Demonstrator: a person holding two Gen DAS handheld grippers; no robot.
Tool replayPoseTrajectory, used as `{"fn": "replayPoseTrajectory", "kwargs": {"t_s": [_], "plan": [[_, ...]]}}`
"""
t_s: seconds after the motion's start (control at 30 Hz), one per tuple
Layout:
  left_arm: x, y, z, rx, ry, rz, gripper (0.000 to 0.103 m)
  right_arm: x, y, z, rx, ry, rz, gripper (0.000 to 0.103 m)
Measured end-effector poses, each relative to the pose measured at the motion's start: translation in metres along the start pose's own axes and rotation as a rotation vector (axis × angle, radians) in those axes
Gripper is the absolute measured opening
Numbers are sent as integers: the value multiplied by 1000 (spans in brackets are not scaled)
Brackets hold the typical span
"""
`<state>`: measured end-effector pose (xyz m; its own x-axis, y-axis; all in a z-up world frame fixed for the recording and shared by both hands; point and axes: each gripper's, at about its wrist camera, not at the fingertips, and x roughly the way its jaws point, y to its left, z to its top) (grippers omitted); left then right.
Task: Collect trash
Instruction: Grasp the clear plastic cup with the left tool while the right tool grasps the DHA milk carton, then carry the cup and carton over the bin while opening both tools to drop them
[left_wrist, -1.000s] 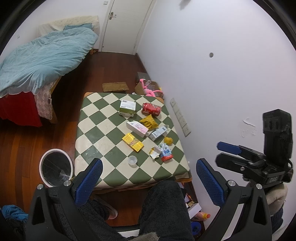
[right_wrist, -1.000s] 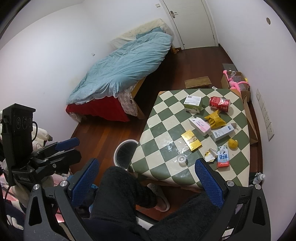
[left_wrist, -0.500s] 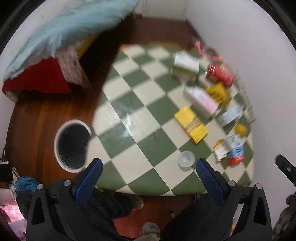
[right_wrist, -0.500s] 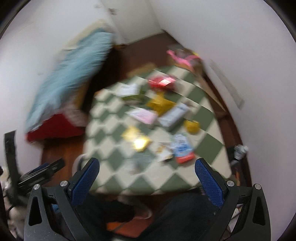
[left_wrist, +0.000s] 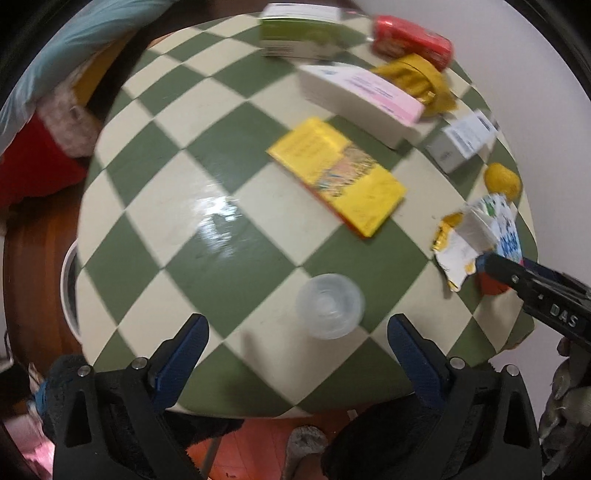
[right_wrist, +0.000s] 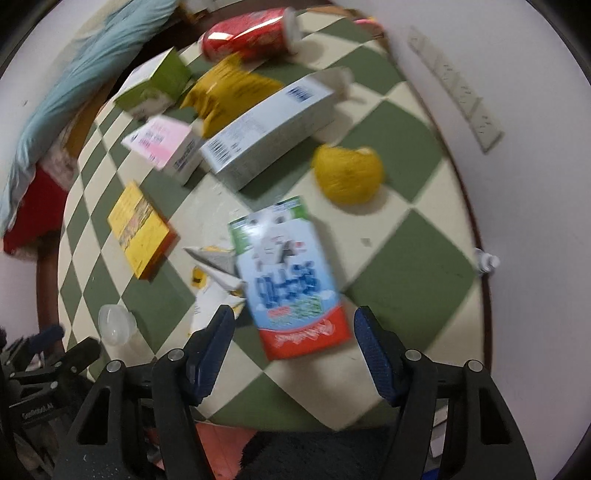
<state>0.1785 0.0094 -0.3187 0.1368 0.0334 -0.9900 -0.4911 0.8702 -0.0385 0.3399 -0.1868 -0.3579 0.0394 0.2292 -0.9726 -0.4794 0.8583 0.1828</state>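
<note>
Trash lies over a green-and-cream checked table (left_wrist: 155, 236). My left gripper (left_wrist: 296, 325) points straight down near the front edge, its jaws wide and closing. A clear plastic cup (left_wrist: 330, 311) sits just ahead, between the fingers and untouched. My right gripper (right_wrist: 292, 325) hangs over a flattened blue, white and red carton (right_wrist: 291, 277). Its jaws are closing, with the carton's red end between the pads and gaps on both sides. Beside the carton lies a torn white-and-yellow wrapper (right_wrist: 216, 280). A right finger (left_wrist: 535, 288) also shows at the left wrist view's right edge.
Further back lie a yellow box (left_wrist: 338, 175), a pink-and-white box (left_wrist: 360, 98), a green-and-white box (left_wrist: 299, 27), a red can (left_wrist: 412, 35), a crumpled yellow bag (left_wrist: 417, 83), a grey-white box (right_wrist: 266, 129) and a yellow ball (right_wrist: 347, 173). A white bin (left_wrist: 68, 291) stands on the floor left of the table.
Both grippers have dropped from high above the room to just over the table and tipped downward. The right jaws have narrowed markedly; the left jaws only slightly.
</note>
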Motion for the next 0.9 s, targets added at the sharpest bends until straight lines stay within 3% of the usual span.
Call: {"fn": "replayPoseTrajectory", "kwargs": {"t_s": [0.03,0.1,0.17,0.3,0.33,0.43,0.47,0.73,0.83,0.9], "plan": [[1,-4,-1,10,2,1,95,4,1,0,-11,-5,-13,68],[5,-14,-3,41,11,-3,94,3,2,-1,-8,-5,-31,57],[10,-22,-5,73,15,2,93,-1,-8,-6,40,-5,-32,57],[23,-30,-12,129,17,20,66,-10,-29,-26,139,28,-30,57],[25,-32,-13,131,15,21,50,-9,-33,-30,162,41,-22,58],[24,-31,-17,125,-6,15,37,-8,-40,-35,199,34,-17,68],[23,-31,-20,128,-17,19,37,-8,-41,-35,202,24,-26,72],[24,-1,-18,95,-59,27,37,7,-21,-26,152,12,-95,71],[21,7,-21,77,-66,24,37,11,-12,-26,107,8,-165,53],[14,14,-22,73,-85,31,37,11,-9,-27,99,5,-159,52]]}}
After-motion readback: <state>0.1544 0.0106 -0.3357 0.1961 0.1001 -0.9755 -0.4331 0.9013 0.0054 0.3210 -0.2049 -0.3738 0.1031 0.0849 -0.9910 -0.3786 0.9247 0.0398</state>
